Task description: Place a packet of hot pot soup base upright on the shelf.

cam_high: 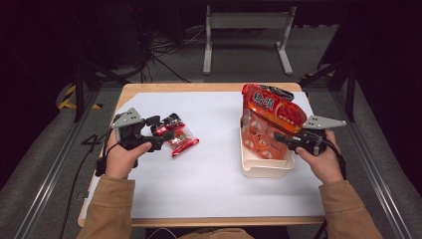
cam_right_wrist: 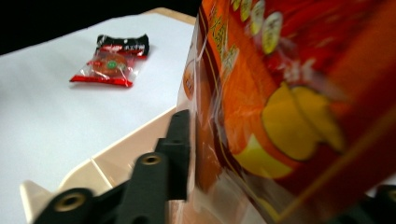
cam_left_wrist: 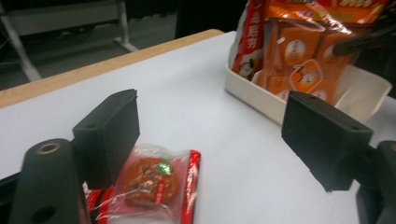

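A small clear packet with red ends [cam_left_wrist: 154, 182] [cam_high: 182, 140], with a round brown snack inside, lies flat on the white table cover. My left gripper [cam_left_wrist: 215, 116] [cam_high: 161, 132] stands open around it; the packet lies close to one jaw and neither pad presses on it. A black packet [cam_right_wrist: 123, 44] lies just behind the red one [cam_right_wrist: 108, 65]. A large orange and red snack bag [cam_high: 271, 112] [cam_right_wrist: 289, 93] stands upright in a cream tray [cam_high: 266, 171]. My right gripper [cam_high: 279, 138] [cam_right_wrist: 280, 158] straddles the bag's lower part with its jaws apart; one jaw is hidden behind the bag.
The cream tray [cam_left_wrist: 252, 91] sits at the right of the white cover, with several orange packs showing through the bag's film [cam_left_wrist: 299, 56]. The wooden table edge [cam_high: 209, 87] runs along the back. A metal stand [cam_high: 246, 22] and cables are on the floor beyond.
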Action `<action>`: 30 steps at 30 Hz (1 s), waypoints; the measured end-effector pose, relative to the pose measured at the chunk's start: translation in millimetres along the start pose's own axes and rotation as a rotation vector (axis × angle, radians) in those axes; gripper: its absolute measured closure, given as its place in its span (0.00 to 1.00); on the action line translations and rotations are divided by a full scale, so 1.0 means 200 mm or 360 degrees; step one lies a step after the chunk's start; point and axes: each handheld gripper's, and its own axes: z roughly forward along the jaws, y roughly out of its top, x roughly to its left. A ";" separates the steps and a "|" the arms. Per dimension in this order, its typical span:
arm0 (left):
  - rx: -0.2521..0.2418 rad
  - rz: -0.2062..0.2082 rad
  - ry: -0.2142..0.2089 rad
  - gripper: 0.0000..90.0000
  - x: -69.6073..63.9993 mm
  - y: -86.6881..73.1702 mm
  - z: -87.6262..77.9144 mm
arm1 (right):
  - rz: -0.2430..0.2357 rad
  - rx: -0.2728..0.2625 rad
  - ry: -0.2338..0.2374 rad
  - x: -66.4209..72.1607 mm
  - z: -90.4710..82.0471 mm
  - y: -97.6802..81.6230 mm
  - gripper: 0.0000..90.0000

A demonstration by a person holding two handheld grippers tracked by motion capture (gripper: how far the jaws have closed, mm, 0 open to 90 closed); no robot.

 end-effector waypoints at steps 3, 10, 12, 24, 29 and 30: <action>0.0007 -0.0017 0.0011 0.20 0.01 -0.01 0.00 | 0.0021 -0.0048 -0.0005 0.00 -0.01 0.00 0.58; 0.0035 -0.0015 0.0081 0.15 0.06 -0.03 -0.01 | 0.0070 -0.0129 -0.0021 -0.01 -0.07 -0.01 0.44; 0.0042 -0.0020 0.0100 0.14 0.07 -0.03 -0.01 | 0.0065 -0.0158 -0.0031 -0.01 -0.09 -0.01 0.41; 0.0041 -0.0055 0.0211 0.13 0.15 -0.04 -0.03 | 0.0047 -0.0172 -0.0092 -0.02 -0.22 -0.02 0.43; 0.0045 -0.0058 0.0258 0.15 0.16 -0.04 -0.02 | 0.0039 -0.0177 -0.0120 -0.03 -0.27 -0.03 0.49; 0.0047 -0.0044 0.0269 0.16 0.16 -0.04 -0.02 | 0.0044 -0.0179 -0.0121 -0.04 -0.27 -0.03 0.50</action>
